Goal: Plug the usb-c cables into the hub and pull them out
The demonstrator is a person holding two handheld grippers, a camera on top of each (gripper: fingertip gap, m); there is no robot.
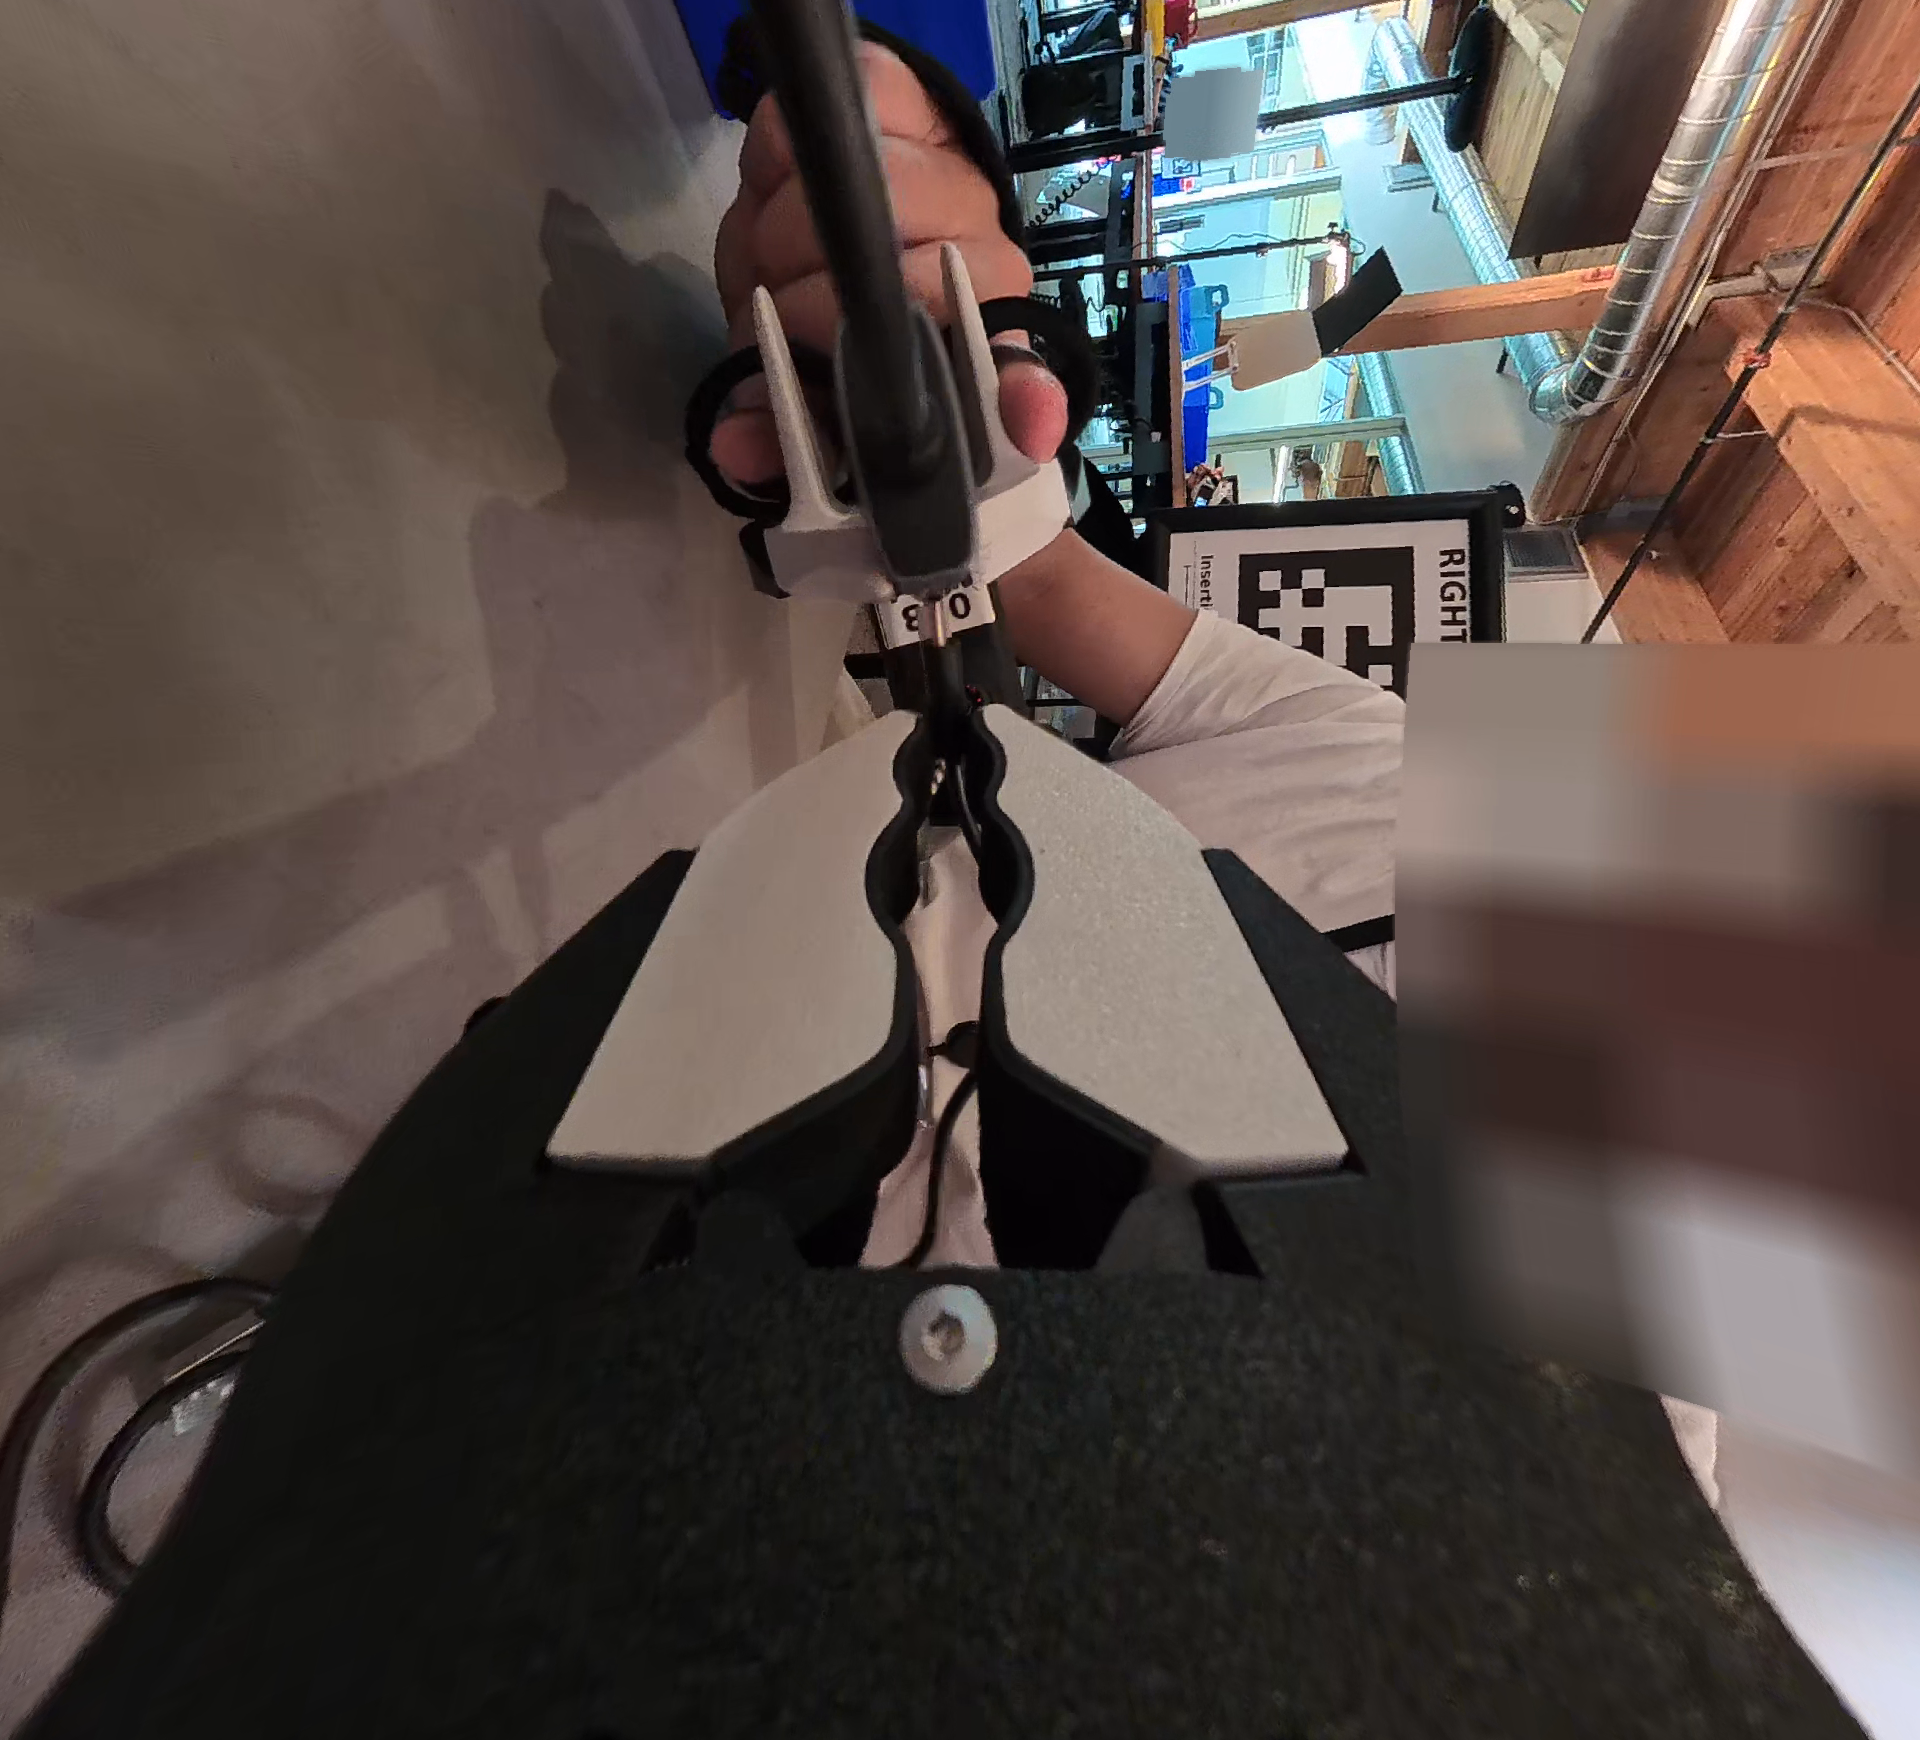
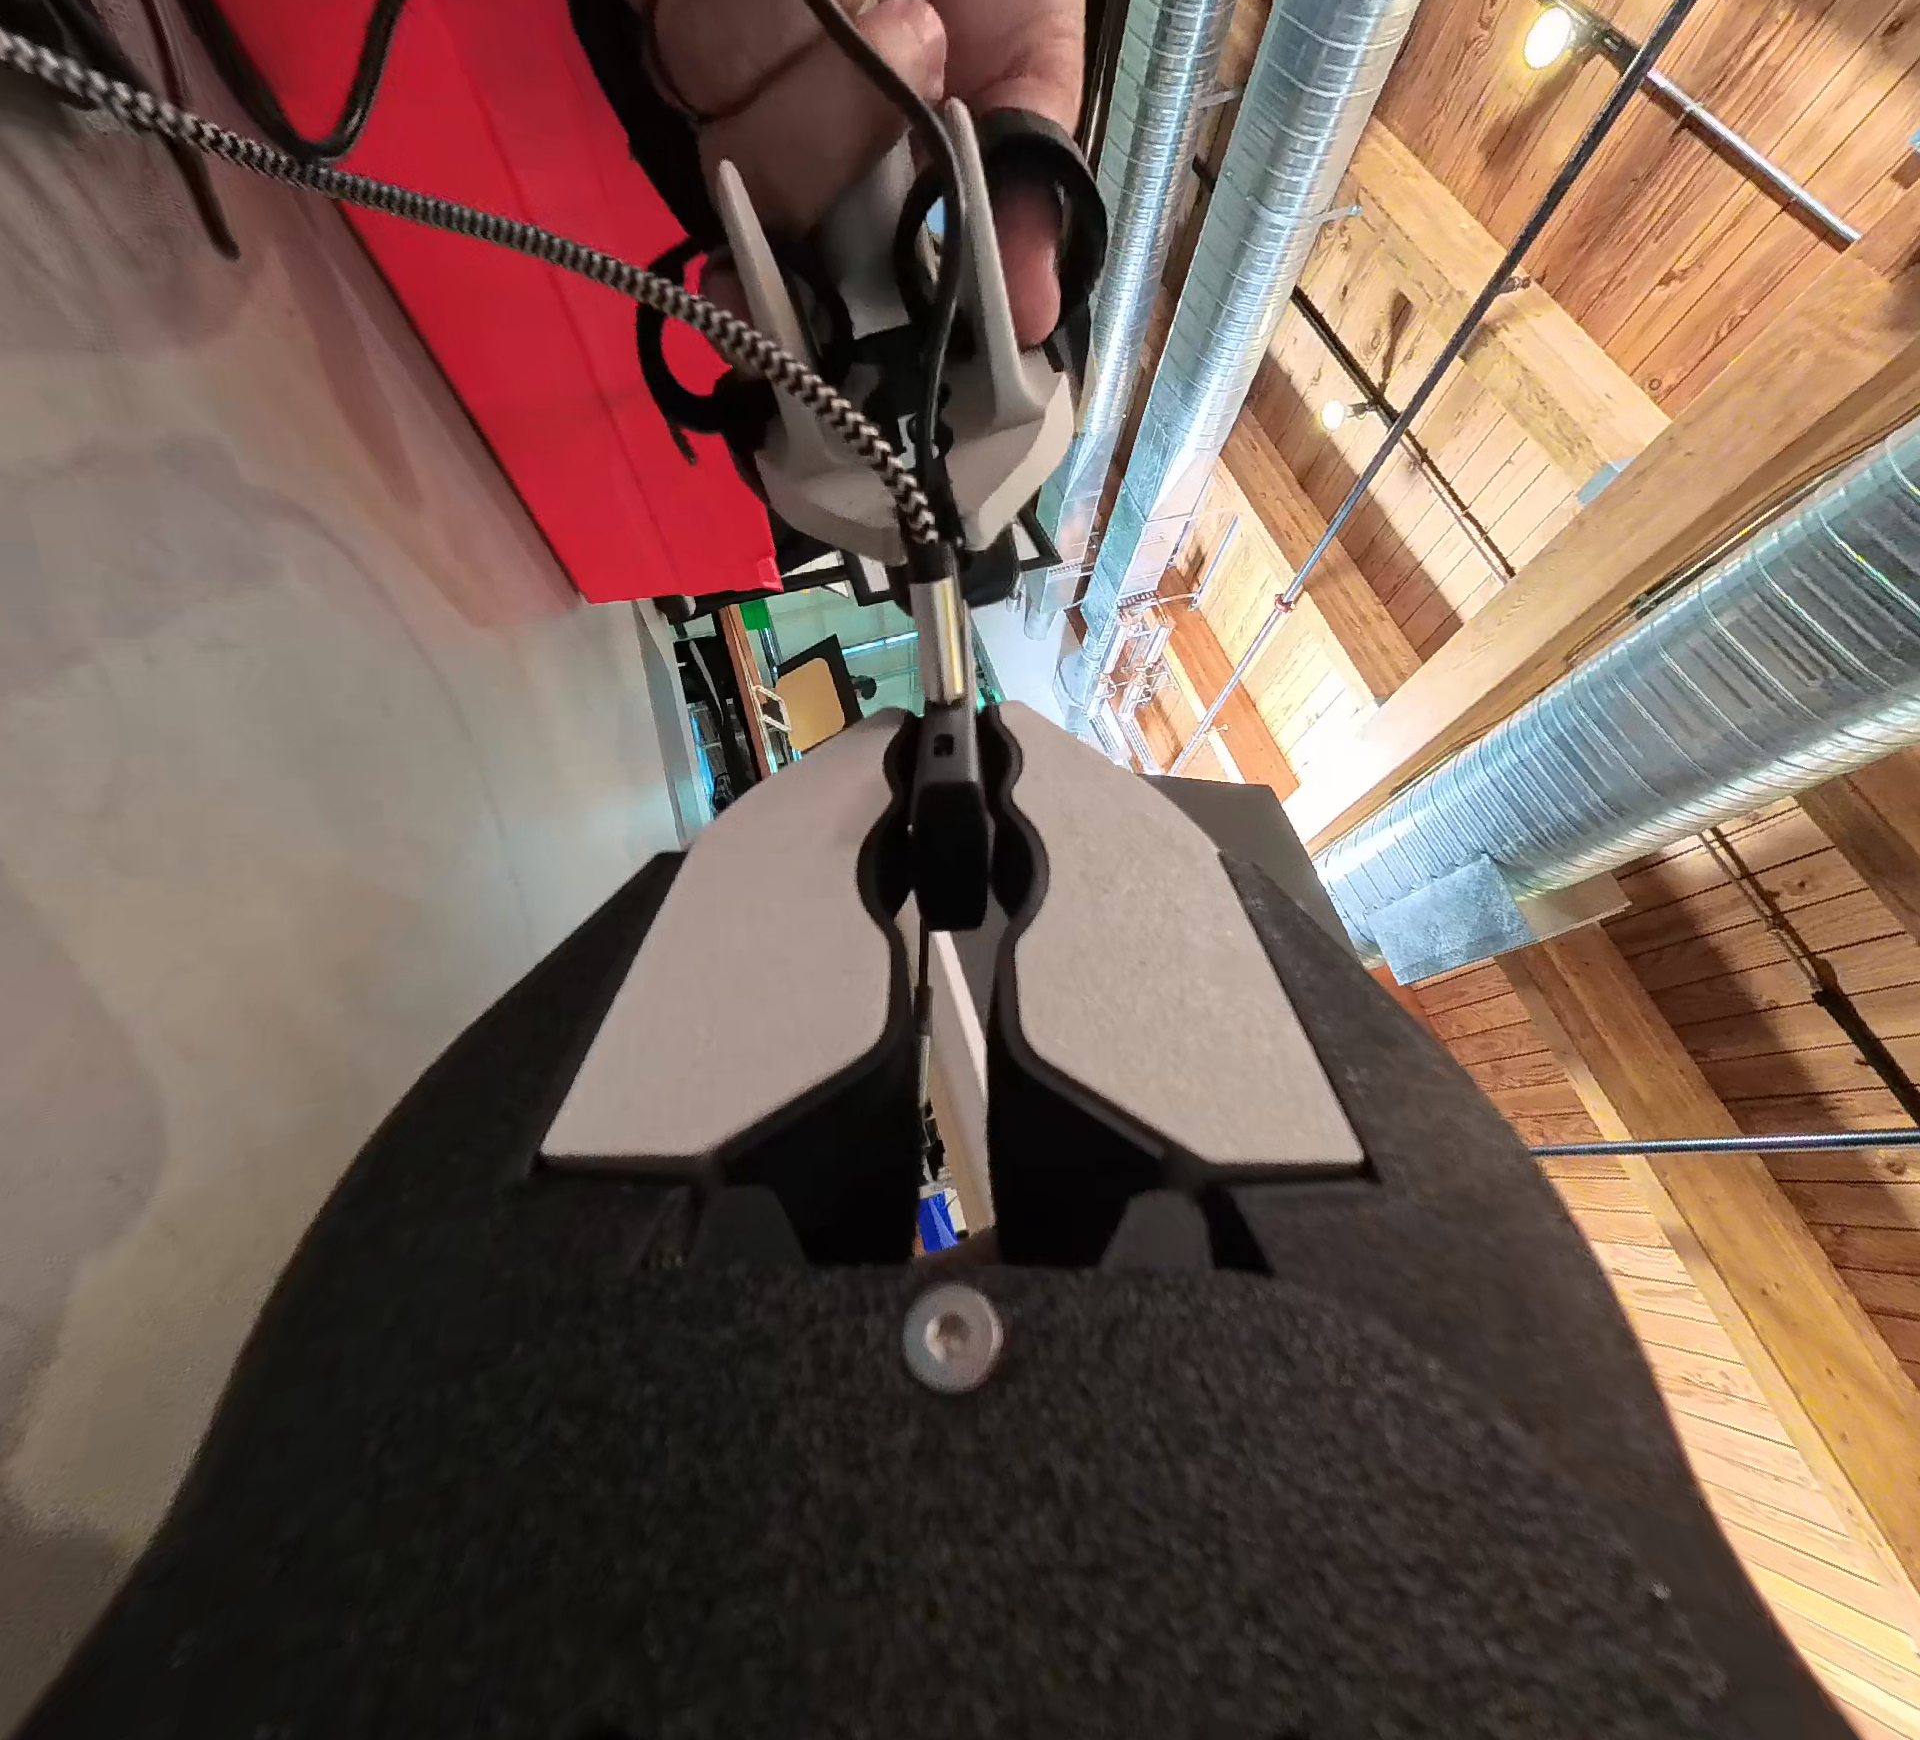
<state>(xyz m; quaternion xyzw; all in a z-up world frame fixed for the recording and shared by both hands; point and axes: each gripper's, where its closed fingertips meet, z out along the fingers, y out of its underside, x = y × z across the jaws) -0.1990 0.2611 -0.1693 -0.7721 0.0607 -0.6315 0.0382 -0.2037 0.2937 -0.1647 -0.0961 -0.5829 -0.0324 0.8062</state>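
Pale tabletop, timber ceiling

Beyond the right tool's grey, black-edged fingers, a black-and-white braided cable meets a silver metal plug sleeve; farther off stands a bright red panel.
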